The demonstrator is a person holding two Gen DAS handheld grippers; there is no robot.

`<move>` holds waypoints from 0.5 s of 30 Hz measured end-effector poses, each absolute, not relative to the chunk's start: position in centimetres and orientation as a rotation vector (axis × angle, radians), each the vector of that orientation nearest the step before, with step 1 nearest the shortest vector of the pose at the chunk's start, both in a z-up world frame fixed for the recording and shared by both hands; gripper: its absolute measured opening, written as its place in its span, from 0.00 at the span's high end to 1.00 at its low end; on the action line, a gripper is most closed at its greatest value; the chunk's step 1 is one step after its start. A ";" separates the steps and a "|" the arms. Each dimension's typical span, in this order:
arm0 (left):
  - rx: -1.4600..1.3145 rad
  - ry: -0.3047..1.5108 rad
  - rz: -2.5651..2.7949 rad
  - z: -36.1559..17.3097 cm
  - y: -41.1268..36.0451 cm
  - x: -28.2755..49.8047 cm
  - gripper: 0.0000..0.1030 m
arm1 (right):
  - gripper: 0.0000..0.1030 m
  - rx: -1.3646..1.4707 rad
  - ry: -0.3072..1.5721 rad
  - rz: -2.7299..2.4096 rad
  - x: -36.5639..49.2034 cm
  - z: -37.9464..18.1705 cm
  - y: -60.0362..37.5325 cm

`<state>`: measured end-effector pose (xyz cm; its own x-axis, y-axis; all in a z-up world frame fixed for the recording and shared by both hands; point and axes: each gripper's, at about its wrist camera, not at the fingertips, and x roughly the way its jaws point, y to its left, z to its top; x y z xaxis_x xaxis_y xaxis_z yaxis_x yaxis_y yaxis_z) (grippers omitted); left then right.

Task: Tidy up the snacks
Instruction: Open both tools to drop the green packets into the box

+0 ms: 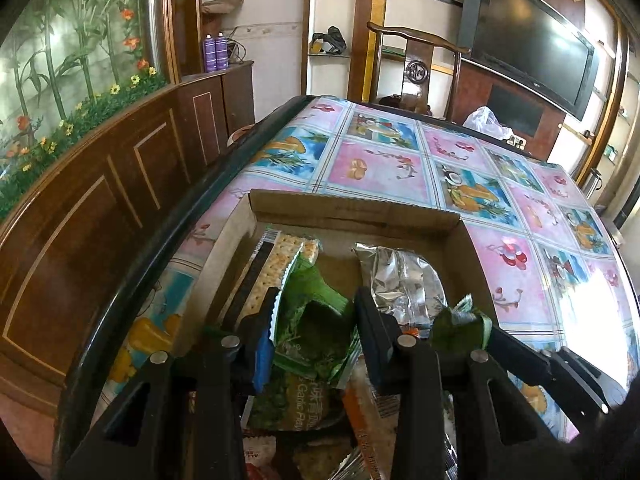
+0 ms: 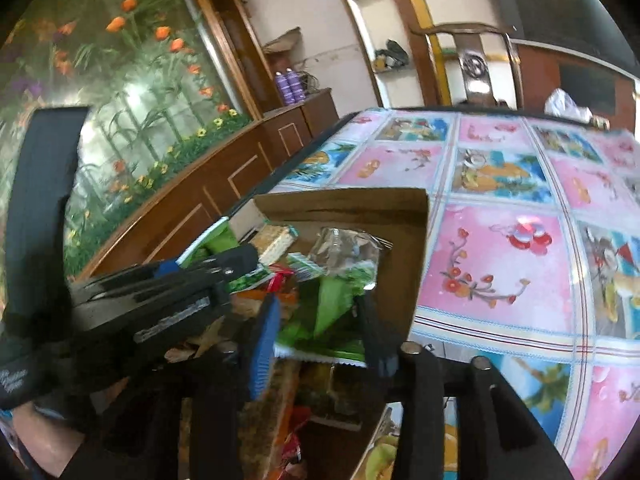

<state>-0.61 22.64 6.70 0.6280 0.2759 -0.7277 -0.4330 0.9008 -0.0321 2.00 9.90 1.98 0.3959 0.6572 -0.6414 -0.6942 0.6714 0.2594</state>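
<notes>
Desk (image 1: 400, 168) under a glossy pink-and-blue patterned cloth, wood panelling and a flower mural (image 1: 72, 60) off to the left of the tongs, a dark television (image 1: 532, 36) ahead on the right. Cardboard box (image 1: 352, 210) sits right beneath both tongs, crammed with cracker, silver and green snack packets. Left tongs (image 1: 316, 320) are clenched on a crumpled green packet (image 1: 316, 312); right tongs (image 2: 316, 320) grip another green packet (image 2: 324, 312) inside the box.

**Colours on the snack table**

The tablecloth (image 1: 384, 168) is checked in pink and blue picture squares. The cardboard box (image 1: 352, 212) is plain brown. At its 6 o'clock lie a green packet (image 1: 316, 320) and a crinkled silver packet (image 1: 404, 280); a pale cracker pack (image 1: 276, 268) sits at 9 o'clock.
</notes>
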 end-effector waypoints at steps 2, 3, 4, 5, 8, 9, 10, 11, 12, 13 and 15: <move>-0.214 0.792 0.412 6.7 22.7 -0.6 0.65 | 0.45 -0.084 0.763 0.856 1.4 2.3 10.1; -0.217 0.793 0.414 6.7 22.8 -0.6 0.65 | 0.43 -0.090 0.758 0.861 1.2 2.3 10.1; -0.220 0.794 0.415 6.6 22.9 -0.7 0.65 | 0.42 -0.095 0.753 0.867 1.0 2.4 10.1; -0.220 0.794 0.417 6.6 22.9 -0.7 0.65 | 0.42 -0.103 0.745 0.870 0.7 2.5 10.0; -0.221 0.794 0.416 6.6 22.9 -0.7 0.65 | 0.37 -0.127 0.721 0.867 0.2 2.8 9.8; -0.221 0.794 0.416 6.7 22.9 -0.7 0.65 | 0.34 -0.130 0.715 0.868 0.1 2.9 9.7; -0.220 0.793 0.416 6.7 22.8 -0.7 0.65 | 0.32 -0.131 0.711 0.867 0.0 3.0 9.6; -0.219 0.792 0.417 6.7 22.8 -0.8 0.64 | 0.32 -0.127 0.709 0.869 0.0 3.1 9.3; -0.217 0.791 0.420 6.7 22.8 -0.7 0.62 | 0.30 -0.121 0.709 0.874 -0.1 3.2 9.2; -0.215 0.789 0.421 6.7 22.8 -0.7 0.61 | 0.30 -0.114 0.709 0.879 -0.2 3.3 8.9; -0.211 0.783 0.422 6.8 22.7 -0.8 0.59 | 0.29 -0.106 0.707 0.882 -0.4 3.4 8.5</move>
